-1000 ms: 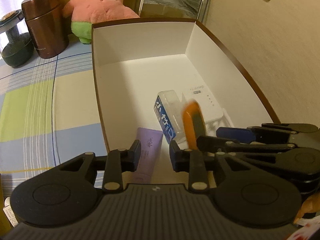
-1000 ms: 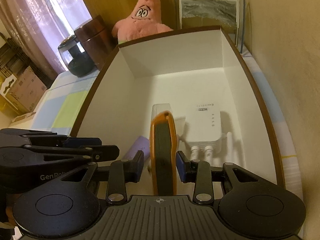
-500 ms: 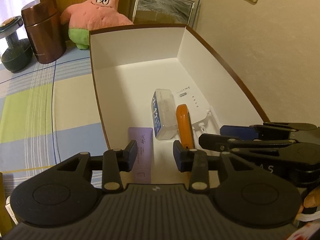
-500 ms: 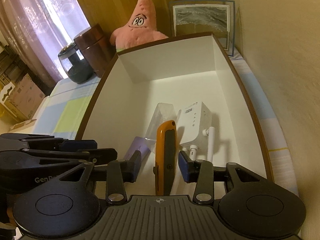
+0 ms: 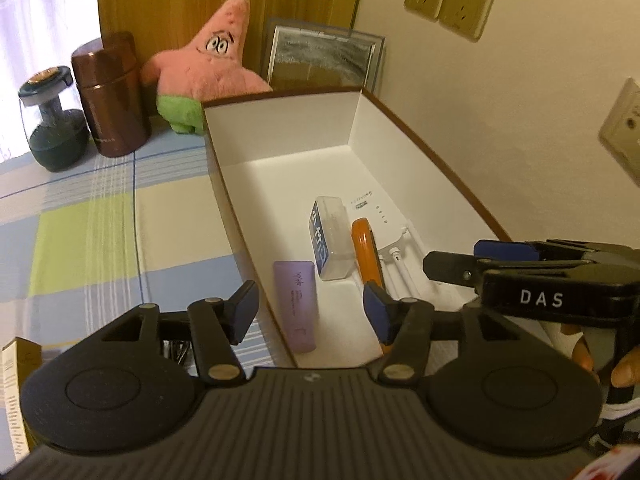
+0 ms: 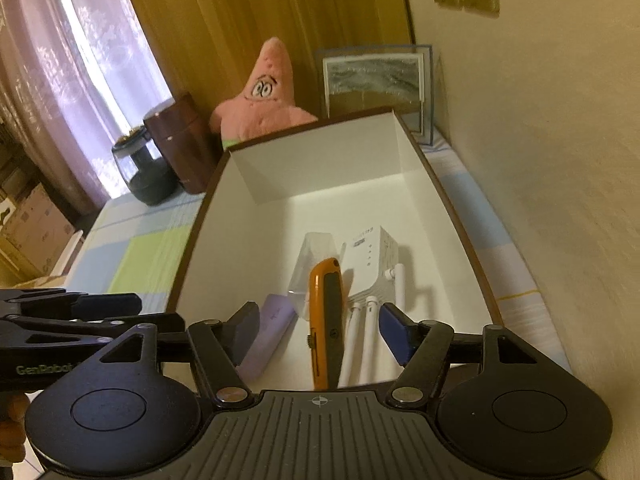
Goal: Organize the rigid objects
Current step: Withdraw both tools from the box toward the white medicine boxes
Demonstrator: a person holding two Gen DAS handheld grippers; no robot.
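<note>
A white box with a brown rim [image 5: 280, 140] [image 6: 448, 200] holds an orange utility knife [image 5: 366, 250] [image 6: 325, 320], a clear case with a blue label [image 5: 328, 236] [image 6: 314, 264], a white router with antennas [image 5: 384, 220] [image 6: 370, 264] and a purple tube [image 5: 296, 304] [image 6: 268, 332]. My right gripper [image 6: 316, 330] is open and empty above the box's near end, with the knife lying below between its fingers. My left gripper [image 5: 312, 310] is open and empty over the box's near left wall. The right gripper's fingers [image 5: 500, 256] show at the right in the left wrist view.
A pink starfish plush [image 5: 208, 72] [image 6: 264, 96], a brown canister [image 5: 112, 96] [image 6: 180, 144], a dark glass jar [image 5: 52, 124] [image 6: 144, 172] and a framed picture [image 5: 324, 56] [image 6: 376, 80] stand behind the box. A checked cloth [image 5: 80, 220] covers the table. The wall is close on the right.
My right gripper has let go of the orange knife, which now lies in the box beside the router. Both grippers have opened wider and pulled back and up.
</note>
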